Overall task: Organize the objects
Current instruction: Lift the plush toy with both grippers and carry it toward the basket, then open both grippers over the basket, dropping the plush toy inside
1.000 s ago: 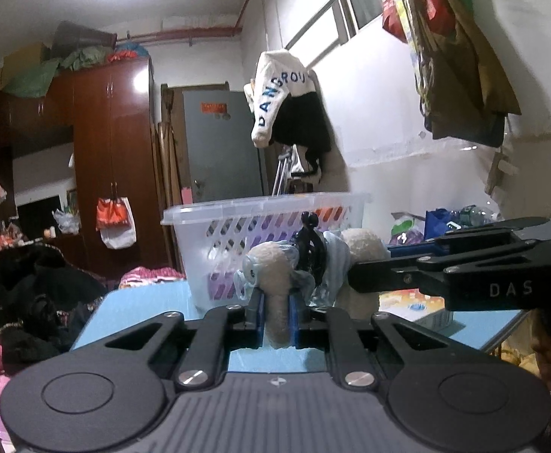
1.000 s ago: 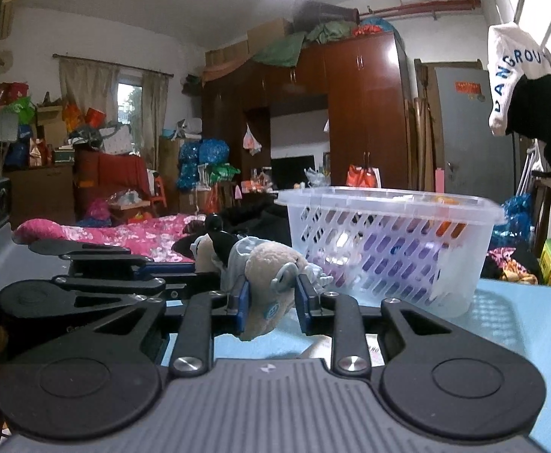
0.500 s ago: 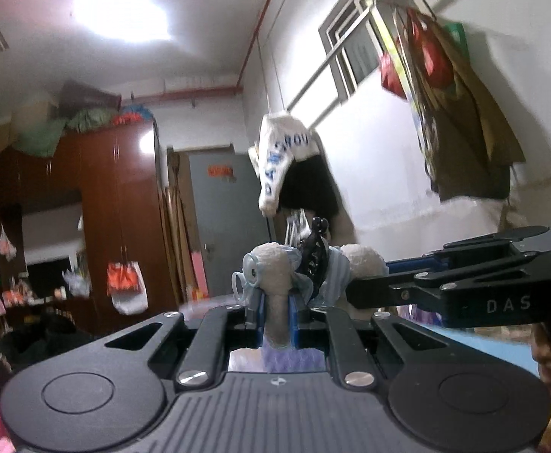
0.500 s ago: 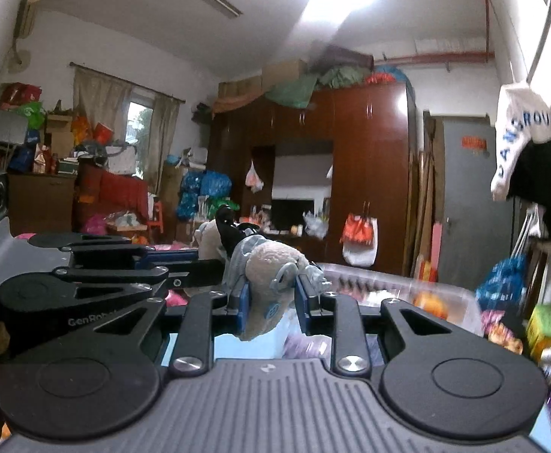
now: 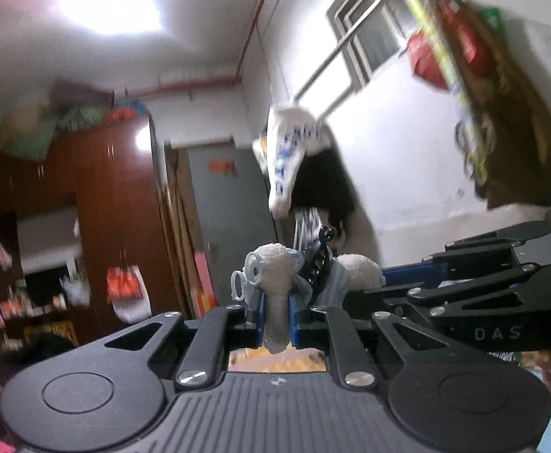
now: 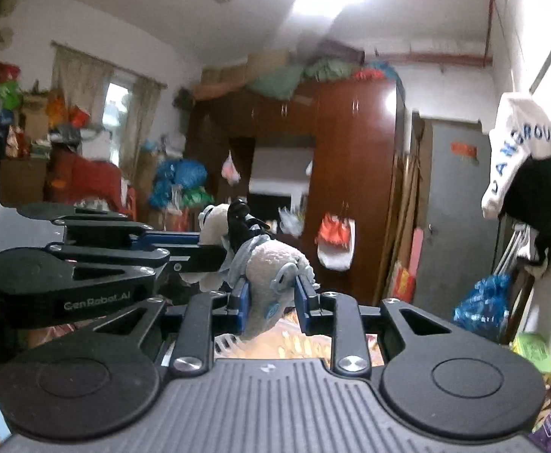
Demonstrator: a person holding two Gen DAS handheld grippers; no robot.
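Two grippers clamping one plush toy (image 5: 275, 275) from opposite sides, both pointing level and holding it in mid-air.

Left wrist view — left gripper (image 5: 276, 321) squeezing a beige limb of the toy between its blue pads, jaws nearly together on the narrow piece; limb hanging slightly below the pads. Right gripper (image 5: 362, 296) reaching in from the right edge, its black fingers ending at the toy's far, pale-blue clothed side. Black part of the toy (image 5: 319, 260) sticking up between the two rounded beige parts. Behind: grey door (image 5: 230, 226), brown wardrobe (image 5: 117, 207), white-and-black garment (image 5: 298, 166) hanging on the white wall, bags (image 5: 475, 87) hanging near the window — all motion-blurred.

Right wrist view — right gripper (image 6: 273, 302) gripping the toy's (image 6: 271, 264) beige body across a wider section, blue pads pressing on both flanks, a pale-blue loop lying against the right pad. Left gripper (image 6: 215, 249) entering from the left, its fingers meeting the toy's other end. Directly beneath the toy, showing through the gap in the gripper frame: white slotted basket rim (image 6: 226, 341) with orange-yellow contents (image 6: 294, 343) inside. Toy hanging above the basket, touching neither rim nor contents.
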